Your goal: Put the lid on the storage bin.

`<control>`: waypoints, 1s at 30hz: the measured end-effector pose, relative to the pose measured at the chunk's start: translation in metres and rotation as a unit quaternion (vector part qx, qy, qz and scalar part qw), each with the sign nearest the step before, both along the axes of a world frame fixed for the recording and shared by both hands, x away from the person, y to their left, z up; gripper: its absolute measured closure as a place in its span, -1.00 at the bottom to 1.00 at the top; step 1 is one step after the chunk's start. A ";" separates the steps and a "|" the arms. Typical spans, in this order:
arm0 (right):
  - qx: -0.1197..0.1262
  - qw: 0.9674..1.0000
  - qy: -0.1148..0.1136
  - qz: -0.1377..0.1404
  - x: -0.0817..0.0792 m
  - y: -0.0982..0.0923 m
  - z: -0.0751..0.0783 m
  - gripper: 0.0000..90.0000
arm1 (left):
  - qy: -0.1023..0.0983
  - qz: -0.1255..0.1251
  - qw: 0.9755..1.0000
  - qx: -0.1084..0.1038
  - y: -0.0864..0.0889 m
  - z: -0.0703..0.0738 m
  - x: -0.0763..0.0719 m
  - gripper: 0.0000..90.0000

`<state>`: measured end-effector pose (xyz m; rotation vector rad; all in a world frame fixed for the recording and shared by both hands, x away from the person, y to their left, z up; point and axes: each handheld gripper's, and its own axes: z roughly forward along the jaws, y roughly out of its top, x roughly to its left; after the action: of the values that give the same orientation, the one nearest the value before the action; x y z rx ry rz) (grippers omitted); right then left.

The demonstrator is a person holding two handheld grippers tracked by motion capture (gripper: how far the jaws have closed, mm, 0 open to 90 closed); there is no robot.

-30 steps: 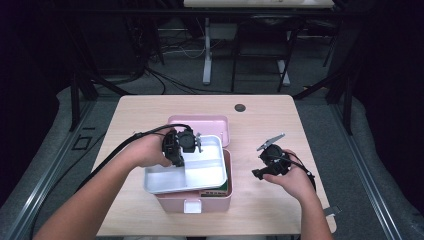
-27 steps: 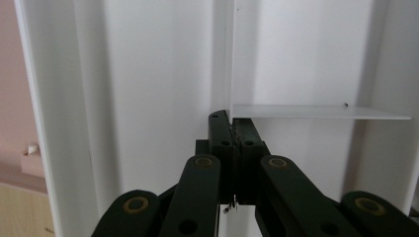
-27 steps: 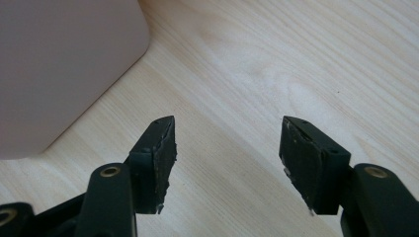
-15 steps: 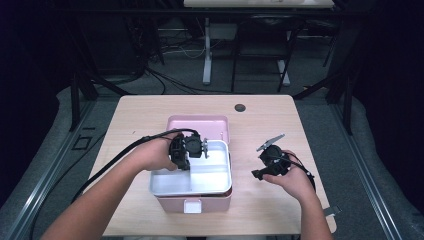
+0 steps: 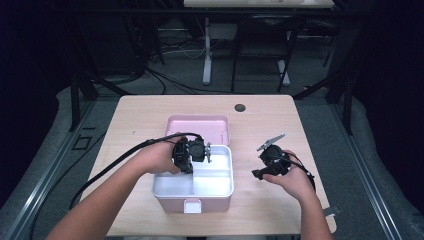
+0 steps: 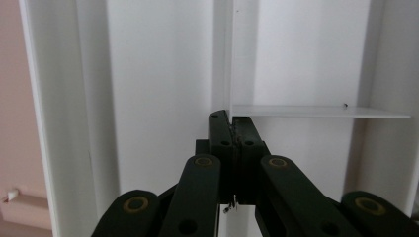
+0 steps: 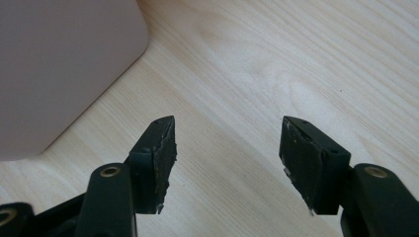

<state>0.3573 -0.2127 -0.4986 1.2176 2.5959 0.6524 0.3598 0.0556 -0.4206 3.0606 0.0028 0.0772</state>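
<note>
A pink box [image 5: 167, 202] sits open on the wooden table [image 5: 135, 125], its lid [image 5: 197, 127] lying back behind it. A white divided tray [image 5: 215, 182] rests level inside the box. My left gripper [image 5: 192, 167] points down into the tray. In the left gripper view the jaws [image 6: 232, 118] are shut on the thin white divider wall [image 6: 230, 59] where it meets a cross wall [image 6: 321, 111]. My right gripper [image 5: 267, 167] is held above the bare table to the right of the box. Its jaws [image 7: 228, 128] stand open and empty, beside the pink box corner [image 7: 59, 64].
A round black grommet [image 5: 240, 107] sits near the table's far edge. The box has a white latch [image 5: 192, 205] at the front. The left gripper's cable [image 5: 120, 157] trails off to the left. A small grey tab [image 5: 331, 210] lies at the table's right front edge.
The left gripper carried the white tray to the right and down; it was tilted and off to the left of the box, and it now sits level inside. The right gripper has not moved.
</note>
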 end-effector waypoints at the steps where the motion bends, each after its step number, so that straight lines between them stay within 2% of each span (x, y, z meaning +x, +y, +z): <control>1: 0.000 1.000 0.000 0.000 0.000 0.000 0.000 -0.13 | -0.001 0.000 1.000 0.003 -0.001 -0.001 0.000 0.99; 5: -0.001 1.000 -0.001 -0.002 0.000 0.000 -0.001 -0.13 | -0.001 -0.001 1.000 0.007 -0.002 -0.005 0.000 0.99; 10: 0.005 1.000 -0.011 -0.006 0.001 0.001 -0.002 -0.15 | 0.003 0.000 1.000 -0.002 0.000 -0.009 0.001 0.99; 13: 0.011 1.000 -0.018 -0.008 0.001 0.003 0.001 -0.16 | 0.002 0.002 1.000 -0.003 0.001 -0.011 0.001 0.99; 15: 0.026 0.999 -0.022 -0.010 0.002 0.004 0.004 -0.12 | 0.003 0.004 1.000 -0.004 0.001 -0.013 0.001 0.98; 17: 0.025 0.999 -0.026 -0.006 0.003 0.007 0.007 -0.08 | 0.003 0.004 1.000 -0.005 0.001 -0.013 0.001 0.98; 19: 0.032 0.999 -0.023 -0.002 0.004 0.009 0.010 -0.08 | 0.000 0.004 1.000 -0.001 0.000 -0.014 0.000 0.98; 20: 0.034 0.999 -0.029 -0.013 0.004 0.011 0.010 -0.09 | 0.000 0.005 1.000 0.001 0.000 -0.015 0.000 0.97; 21: 0.035 0.999 -0.025 -0.026 0.005 0.012 0.010 -0.11 | -0.001 0.004 1.000 0.000 0.000 -0.015 0.000 0.97; 23: 0.046 0.998 -0.020 -0.024 0.009 0.013 0.010 -0.08 | 0.000 0.005 1.000 0.001 0.000 -0.015 0.000 0.97; 30: 0.036 0.998 -0.029 -0.044 0.021 0.019 0.013 0.05 | -0.001 0.009 1.000 0.007 -0.002 -0.019 0.000 0.96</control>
<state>0.3781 -0.1942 -0.4854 1.3069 2.4751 0.7591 0.3597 0.0532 -0.4391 3.0745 0.0294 0.0816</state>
